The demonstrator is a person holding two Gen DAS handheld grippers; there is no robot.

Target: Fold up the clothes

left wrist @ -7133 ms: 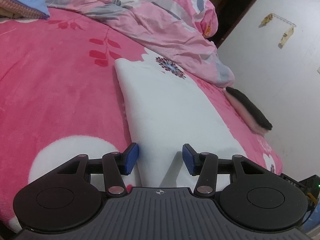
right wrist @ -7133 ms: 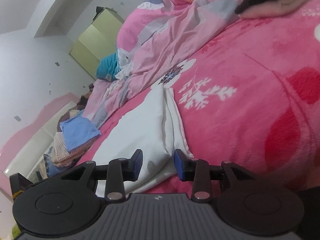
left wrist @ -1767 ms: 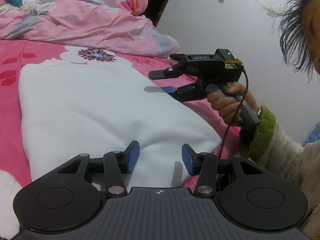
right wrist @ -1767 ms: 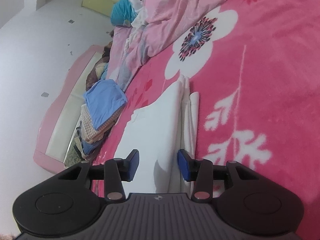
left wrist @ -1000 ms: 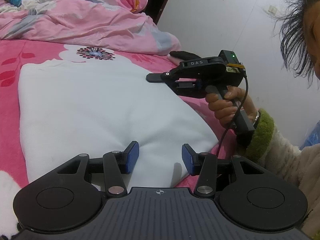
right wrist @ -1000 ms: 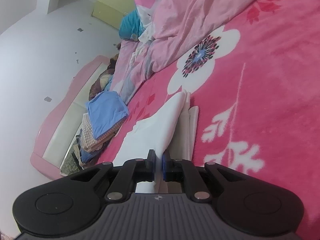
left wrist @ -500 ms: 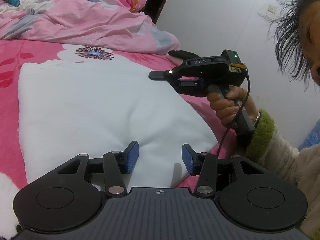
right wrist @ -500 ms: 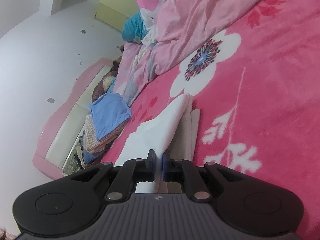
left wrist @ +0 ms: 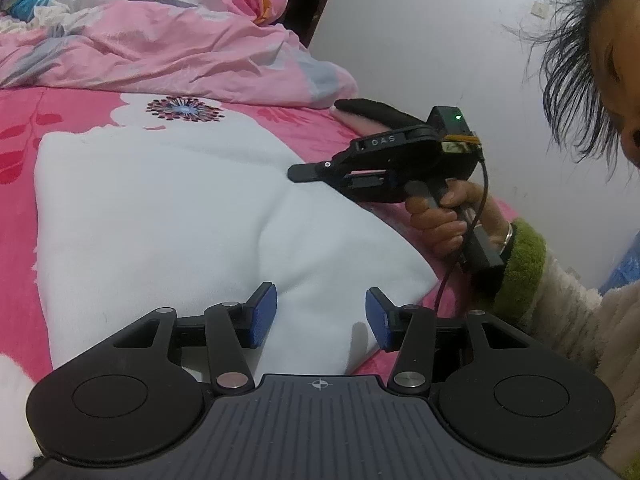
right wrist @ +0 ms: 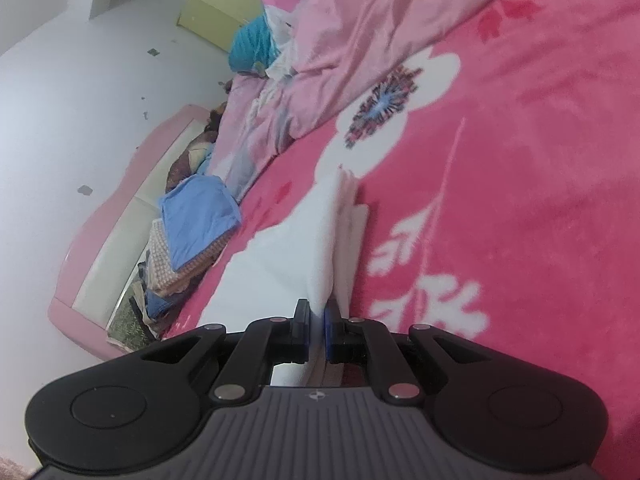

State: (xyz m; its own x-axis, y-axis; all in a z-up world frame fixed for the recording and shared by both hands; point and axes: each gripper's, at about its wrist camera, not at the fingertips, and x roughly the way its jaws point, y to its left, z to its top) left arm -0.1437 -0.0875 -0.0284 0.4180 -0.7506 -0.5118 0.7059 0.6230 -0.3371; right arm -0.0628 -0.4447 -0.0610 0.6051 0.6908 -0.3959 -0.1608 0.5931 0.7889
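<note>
— Why is the right gripper (right wrist: 316, 330) nipped so tight on the edge of the white garment (left wrist: 192, 216)?

— To lift it, I'd judge. Its blue pads are closed on a pinch of cloth, and the fabric rises from between them in a raised ridge that runs away ahead of the fingertips, with the folded layers lying just beside that ridge on the pink blanket (right wrist: 520, 184). Pinching a long side edge suits turning that side over.

— And the left gripper (left wrist: 320, 316)?

— Open. Its jaws have just been opening a little further, and nothing is pinched; the pads stand apart over the near end of the garment, which spreads out flat ahead of them and shows between them. I can't tell whether the fingertips touch the cloth.

— So the garment sits where?

— Flat on the bed, straight in front of the left fingers, its right-hand edge in the right gripper's grasp, held up by the person's hand (left wrist: 444, 220). The rumpled quilt (left wrist: 168, 44) lies well beyond.
</note>
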